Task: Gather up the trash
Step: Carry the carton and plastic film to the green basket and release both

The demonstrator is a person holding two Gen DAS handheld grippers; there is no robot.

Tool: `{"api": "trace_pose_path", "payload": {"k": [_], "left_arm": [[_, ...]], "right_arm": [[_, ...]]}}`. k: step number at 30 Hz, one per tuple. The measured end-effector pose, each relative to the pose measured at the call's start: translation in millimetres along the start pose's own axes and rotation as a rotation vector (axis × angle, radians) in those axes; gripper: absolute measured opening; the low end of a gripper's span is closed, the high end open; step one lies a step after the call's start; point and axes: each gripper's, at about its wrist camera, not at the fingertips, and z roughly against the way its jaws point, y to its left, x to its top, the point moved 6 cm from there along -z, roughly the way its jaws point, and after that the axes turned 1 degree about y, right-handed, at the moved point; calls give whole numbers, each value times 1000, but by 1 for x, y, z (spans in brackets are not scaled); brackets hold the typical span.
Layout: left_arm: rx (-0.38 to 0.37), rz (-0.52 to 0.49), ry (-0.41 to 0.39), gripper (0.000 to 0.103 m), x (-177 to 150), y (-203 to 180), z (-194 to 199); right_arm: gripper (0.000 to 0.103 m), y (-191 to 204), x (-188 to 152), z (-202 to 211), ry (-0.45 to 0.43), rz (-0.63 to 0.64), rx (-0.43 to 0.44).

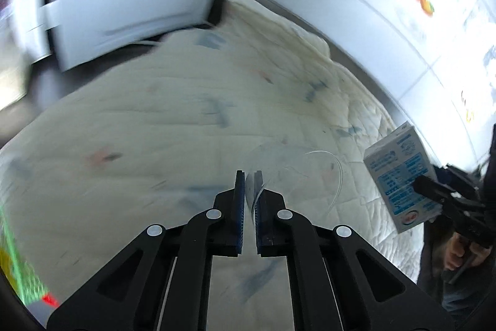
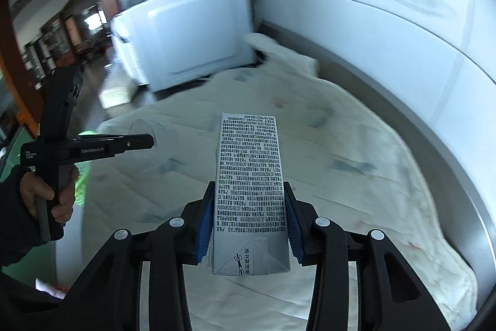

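My left gripper [image 1: 249,176] is shut on the thin wall of a clear plastic cup [image 1: 294,172], which hangs just above the cream quilted cover [image 1: 155,120]. In the right wrist view that gripper [image 2: 150,141] sits at the left, held by a hand [image 2: 46,191], with the cup [image 2: 141,127] faint at its tip. My right gripper [image 2: 249,185] is shut on a grey printed drink carton [image 2: 249,163], its blue pads [image 2: 204,225] pressing both sides. The left wrist view shows the carton [image 1: 400,172] at the right edge, blue and white, in the right gripper [image 1: 424,185].
A white appliance [image 2: 192,36] stands at the far end of the quilted cover [image 2: 341,145]. A white tiled wall [image 1: 403,5] runs along the right side. Something green [image 1: 18,269] lies off the cover's left edge. A doorway and a room open beyond the left.
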Motion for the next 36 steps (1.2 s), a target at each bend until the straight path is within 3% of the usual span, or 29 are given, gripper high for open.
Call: {"api": "trace_pose_path", "payload": {"k": [10,20,28,34,36], "left_arm": [[230,161,-210,4,-34,124,149],[466,380,-272,5,-85,266,242],[539,507,-218,5,-128,350,247],[550,581,-188,6,-143,381,234],[546,607,-178,11,-148,390,231]], "right_arm": [[40,128,34,-40,17,192,194],[40,275,67,-87,41,363,366],[40,372,78,-134,94,451,428],[40,424,79,-171,141,474,435],[40,438,79,-182,152,483,435]]}}
